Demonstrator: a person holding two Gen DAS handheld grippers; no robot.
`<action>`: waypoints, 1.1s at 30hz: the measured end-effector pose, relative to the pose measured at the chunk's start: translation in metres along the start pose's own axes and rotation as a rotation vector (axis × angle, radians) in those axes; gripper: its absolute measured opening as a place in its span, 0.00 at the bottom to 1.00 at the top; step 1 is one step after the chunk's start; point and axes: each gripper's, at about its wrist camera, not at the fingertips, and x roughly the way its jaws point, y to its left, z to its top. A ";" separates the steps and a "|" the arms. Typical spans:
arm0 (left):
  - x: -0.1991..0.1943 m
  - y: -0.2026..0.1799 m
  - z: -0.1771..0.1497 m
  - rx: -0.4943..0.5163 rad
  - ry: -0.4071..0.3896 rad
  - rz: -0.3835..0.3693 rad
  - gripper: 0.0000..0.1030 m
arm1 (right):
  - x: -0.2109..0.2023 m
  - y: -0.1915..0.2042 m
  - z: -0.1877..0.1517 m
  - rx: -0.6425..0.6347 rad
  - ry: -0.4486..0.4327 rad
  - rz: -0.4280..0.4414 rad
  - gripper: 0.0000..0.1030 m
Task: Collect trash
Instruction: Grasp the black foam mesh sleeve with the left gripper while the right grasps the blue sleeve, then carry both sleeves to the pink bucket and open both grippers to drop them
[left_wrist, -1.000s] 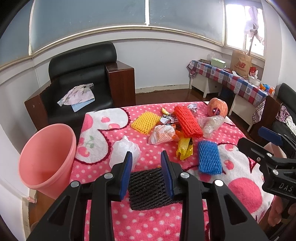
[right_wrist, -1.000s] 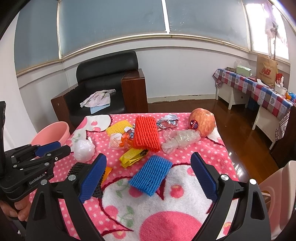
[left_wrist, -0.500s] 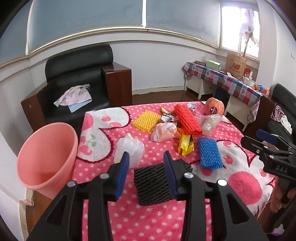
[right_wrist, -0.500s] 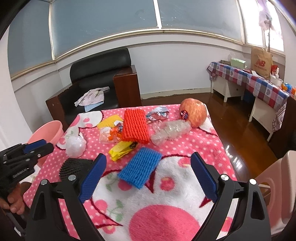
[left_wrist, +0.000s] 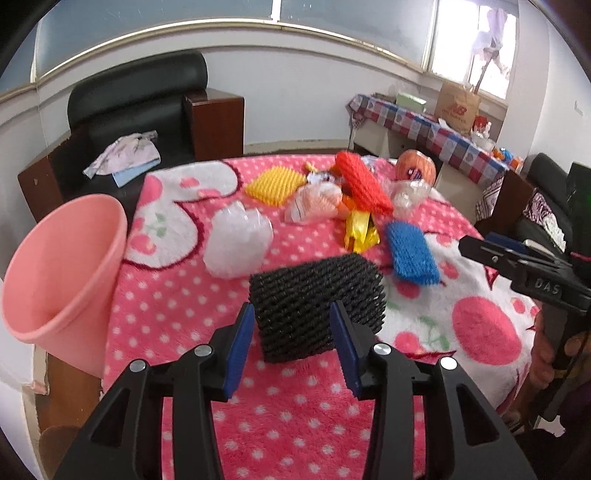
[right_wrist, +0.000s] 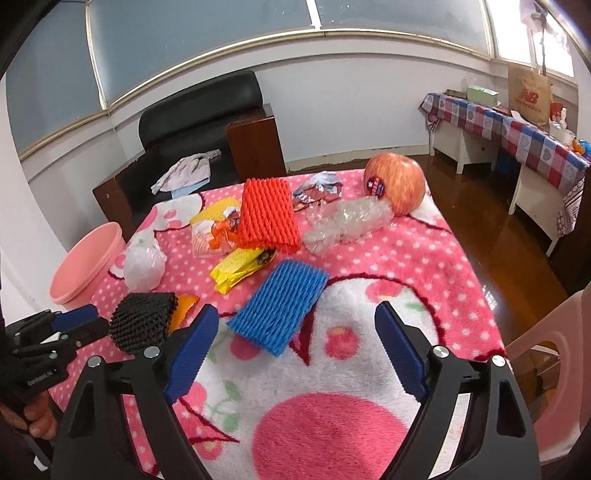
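The black foam net (left_wrist: 317, 308) sits pinched between the blue pads of the left hand-held gripper (left_wrist: 291, 341), bowed up into an arch over the near left part of the surface (left_wrist: 295, 424), which is covered by a pink polka-dot blanket. From the right wrist view the same net bulges out ahead of that gripper's fingertips, beside a scrap of orange wrapper (right_wrist: 184, 304). The right hand-held gripper (right_wrist: 291, 354) hangs over the near middle of the blanket with its jaws spread wide and nothing between them; the stretch of white-and-pink pile beneath it is bare to the near edge.

Just beyond lies the blue foam net (right_wrist: 280, 304), flat, apart from its neighbours. To its left are a yellow wrapper (right_wrist: 240, 267) and a crumpled white plastic bag (left_wrist: 236, 240), the bag close to the surface's left edge. The pink bin (left_wrist: 62, 266) stands off that left edge, tilted, its mouth open toward the surface.

Farther back the trash crowds together: the orange-red foam net (right_wrist: 267, 216) overlapping a white-and-orange bag (left_wrist: 314, 203), a yellow foam net (left_wrist: 275, 184), a clear crushed plastic bag (right_wrist: 347, 223) and foil scraps (right_wrist: 317, 188). An apple (right_wrist: 393, 186) with a sticker rests at the far right corner, near the edge. Behind the surface stands a black armchair (right_wrist: 199, 118).
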 end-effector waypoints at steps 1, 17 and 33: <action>0.006 0.001 0.000 -0.003 0.014 0.005 0.41 | 0.001 0.000 0.000 0.002 0.005 0.002 0.84; 0.021 -0.009 -0.010 0.014 0.047 -0.062 0.14 | 0.036 0.001 0.000 0.049 0.119 0.028 0.72; -0.017 -0.013 0.000 0.038 -0.083 -0.141 0.10 | 0.040 0.002 -0.006 0.083 0.189 0.045 0.07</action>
